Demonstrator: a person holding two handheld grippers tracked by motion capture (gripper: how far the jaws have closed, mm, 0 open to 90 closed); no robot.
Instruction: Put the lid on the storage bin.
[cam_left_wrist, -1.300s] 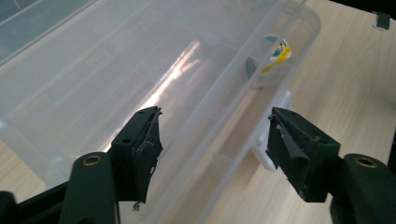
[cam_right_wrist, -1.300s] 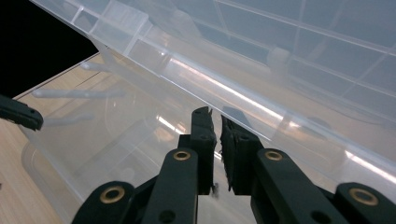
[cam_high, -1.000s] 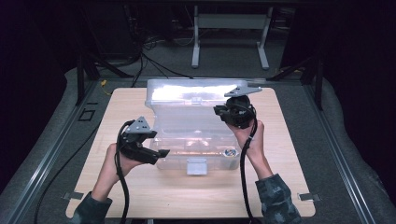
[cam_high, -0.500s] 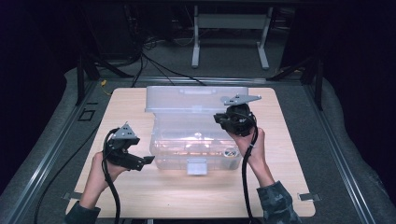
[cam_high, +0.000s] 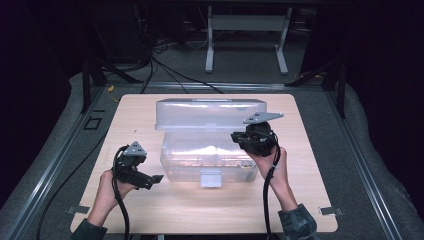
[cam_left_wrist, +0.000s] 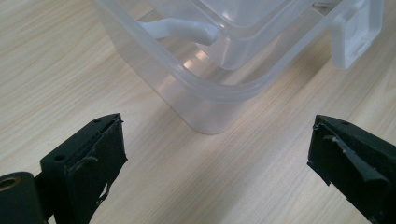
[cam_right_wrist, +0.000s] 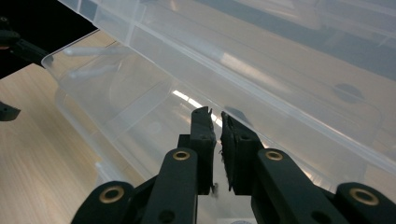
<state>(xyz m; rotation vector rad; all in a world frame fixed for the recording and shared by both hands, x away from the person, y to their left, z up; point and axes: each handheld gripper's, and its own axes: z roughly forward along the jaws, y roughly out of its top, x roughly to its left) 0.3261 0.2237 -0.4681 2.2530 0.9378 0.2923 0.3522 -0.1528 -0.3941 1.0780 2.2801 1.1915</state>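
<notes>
A clear box (cam_high: 210, 160) sits at the middle of the wooden surface (cam_high: 310, 200), its lid (cam_high: 210, 114) swung up at the 12 o'clock side and a white latch (cam_high: 210, 178) hanging from its front wall at 6 o'clock.

The left tool (cam_high: 150, 179) hovers at about 8 o'clock from the box, just off its front left corner and not touching it. In the left gripper view its 2 jaws stand wide apart (they have just been opening), with bare surface (cam_left_wrist: 56, 70) between them and the box (cam_left_wrist: 210, 102) corner beyond, apart from both pads. A white handle (cam_left_wrist: 182, 29) shows through the wall, and the latch (cam_left_wrist: 357, 39) sits toward 2 o'clock in that view.

The right tool (cam_high: 240, 142) is at the box's right end, about 3 o'clock, over the rim. In the right gripper view its jaws (cam_right_wrist: 214, 140) are closed to a narrow slit, and nothing can be made out between them. They point into the box (cam_right_wrist: 107, 116), with the lid (cam_right_wrist: 261, 51) slanting above. Whether the tips touch the plastic cannot be told.
</notes>
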